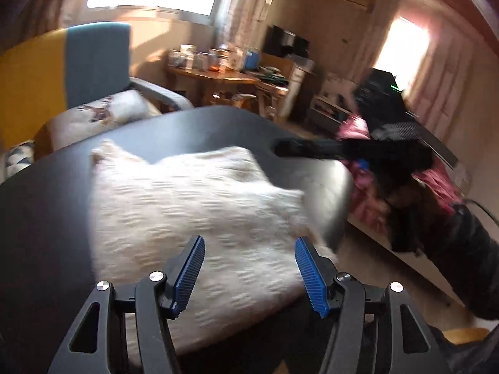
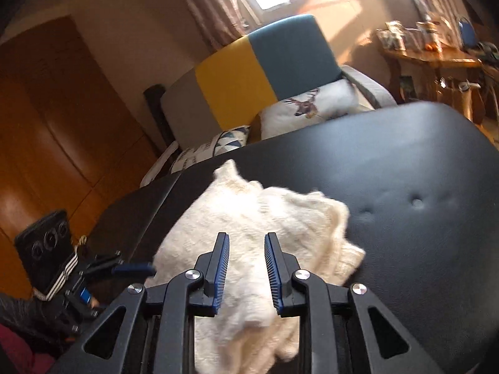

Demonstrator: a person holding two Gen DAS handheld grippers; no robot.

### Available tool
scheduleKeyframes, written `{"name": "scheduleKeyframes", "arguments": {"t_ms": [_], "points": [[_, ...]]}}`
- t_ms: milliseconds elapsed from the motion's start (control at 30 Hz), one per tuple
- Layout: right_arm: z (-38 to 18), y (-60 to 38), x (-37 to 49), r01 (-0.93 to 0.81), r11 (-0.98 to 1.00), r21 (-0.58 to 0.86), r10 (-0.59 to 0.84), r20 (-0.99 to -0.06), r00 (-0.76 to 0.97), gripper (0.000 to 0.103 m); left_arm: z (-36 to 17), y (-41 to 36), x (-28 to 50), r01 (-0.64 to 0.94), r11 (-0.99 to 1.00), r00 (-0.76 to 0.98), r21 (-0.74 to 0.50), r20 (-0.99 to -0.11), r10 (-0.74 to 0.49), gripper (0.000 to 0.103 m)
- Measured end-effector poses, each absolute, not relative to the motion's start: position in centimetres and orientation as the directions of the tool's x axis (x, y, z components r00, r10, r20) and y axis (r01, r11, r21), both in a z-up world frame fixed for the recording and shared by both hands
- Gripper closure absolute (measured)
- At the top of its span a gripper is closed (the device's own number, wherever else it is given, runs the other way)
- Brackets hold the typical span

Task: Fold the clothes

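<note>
A cream knitted, partly bunched garment (image 2: 249,227) lies on the black padded tabletop (image 2: 421,187), long axis running from 6 toward 11 o'clock. The right gripper (image 2: 246,246), jaws spread and empty, hovers directly over it, seemingly nearer; the left gripper (image 1: 249,249), also spread, hangs above its near edge.
</note>
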State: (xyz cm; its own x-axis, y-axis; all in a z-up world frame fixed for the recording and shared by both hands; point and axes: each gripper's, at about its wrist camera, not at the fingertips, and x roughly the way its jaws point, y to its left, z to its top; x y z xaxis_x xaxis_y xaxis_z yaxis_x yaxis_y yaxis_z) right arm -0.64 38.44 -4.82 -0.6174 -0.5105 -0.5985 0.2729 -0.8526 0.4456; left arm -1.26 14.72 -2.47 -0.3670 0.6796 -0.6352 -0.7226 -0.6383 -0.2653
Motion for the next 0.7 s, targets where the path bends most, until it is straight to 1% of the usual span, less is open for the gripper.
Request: {"name": "scheduleKeyframes", "arguments": {"t_ms": [33, 100, 133, 167, 200, 233, 267, 300, 367, 467, 533, 600, 633, 700], "points": [[-4.8, 37.1, -0.3, 0.299, -0.859, 0.416, -0.508, -0.618, -0.600, 0.079, -2.8, 14.1, -1.8, -0.702, -0.660, -0.384, -0.268, -0.638, 0.667, 0.040], [-4.9, 34.4, 0.2, 0.351, -0.867, 0.355, -0.498, -0.657, -0.565, 0.079, -4.9, 13.1, -2.1, -0.670, -0.692, -0.375, -0.270, -0.682, 0.628, 0.039], [-6.4, 33.6, 0.4, 0.334, -0.889, 0.314, -0.453, -0.712, -0.537, 0.084, -6.4, 12.6, -1.8, -0.658, -0.704, -0.363, -0.265, -0.708, 0.606, 0.039], [-8.5, 33.2, 0.5, 0.300, -0.917, 0.264, -0.387, -0.776, -0.498, 0.084, -7.8, 12.2, -1.4, -0.661, -0.700, -0.339, -0.269, -0.726, 0.599, 0.039], [-9.9, 33.3, 1.1, 0.299, -0.921, 0.250, -0.376, -0.769, -0.516, 0.085, -8.6, 12.2, -0.8, -0.670, -0.695, -0.338, -0.260, -0.727, 0.597, 0.039], [-10.5, 34.0, 1.9, 0.294, -0.915, 0.277, -0.400, -0.726, -0.559, 0.085, -9.4, 12.3, -0.2, -0.681, -0.691, -0.343, -0.243, -0.727, 0.594, 0.039], [-10.9, 34.7, 2.3, 0.276, -0.907, 0.317, -0.420, -0.699, -0.579, 0.085, -9.6, 12.5, 0.6, -0.698, -0.689, -0.371, -0.197, -0.723, 0.583, 0.039], [-11.1, 35.0, 2.5, 0.261, -0.904, 0.340, -0.428, -0.683, -0.592, 0.086, -9.6, 12.6, 0.7, -0.699, -0.690, -0.378, -0.187, -0.723, 0.578, 0.039], [-11.1, 34.8, 2.7, 0.266, -0.911, 0.316, -0.413, -0.676, -0.610, 0.086, -9.5, 12.8, 1.0, -0.700, -0.692, -0.387, -0.175, -0.722, 0.574, 0.037], [-10.6, 34.8, 2.5, 0.271, -0.910, 0.315, -0.415, -0.677, -0.608, 0.085, -8.2, 11.1, 0.3, -0.659, -0.688, -0.338, -0.302, -0.699, 0.630, 0.037], [-9.8, 35.2, 2.3, 0.262, -0.899, 0.350, -0.436, -0.677, -0.593, 0.084, -6.7, 9.9, -0.8, -0.626, -0.676, -0.332, -0.389, -0.652, 0.682, 0.037], [-8.7, 35.7, 2.1, 0.246, -0.893, 0.376, -0.446, -0.677, -0.586, 0.083, -5.0, 8.8, -2.1, -0.606, -0.674, -0.356, -0.423, -0.613, 0.705, 0.037], [-8.0, 35.9, 2.0, 0.242, -0.893, 0.379, -0.445, -0.671, -0.593, 0.081, -4.3, 8.4, -2.7, -0.600, -0.674, -0.369, -0.431, -0.599, 0.711, 0.037], [-6.0, 36.0, 1.7, 0.247, -0.897, 0.367, -0.437, -0.646, -0.626, 0.079, -3.3, 8.0, -4.0, -0.592, -0.682, -0.398, -0.429, -0.580, 0.711, 0.035]]}}
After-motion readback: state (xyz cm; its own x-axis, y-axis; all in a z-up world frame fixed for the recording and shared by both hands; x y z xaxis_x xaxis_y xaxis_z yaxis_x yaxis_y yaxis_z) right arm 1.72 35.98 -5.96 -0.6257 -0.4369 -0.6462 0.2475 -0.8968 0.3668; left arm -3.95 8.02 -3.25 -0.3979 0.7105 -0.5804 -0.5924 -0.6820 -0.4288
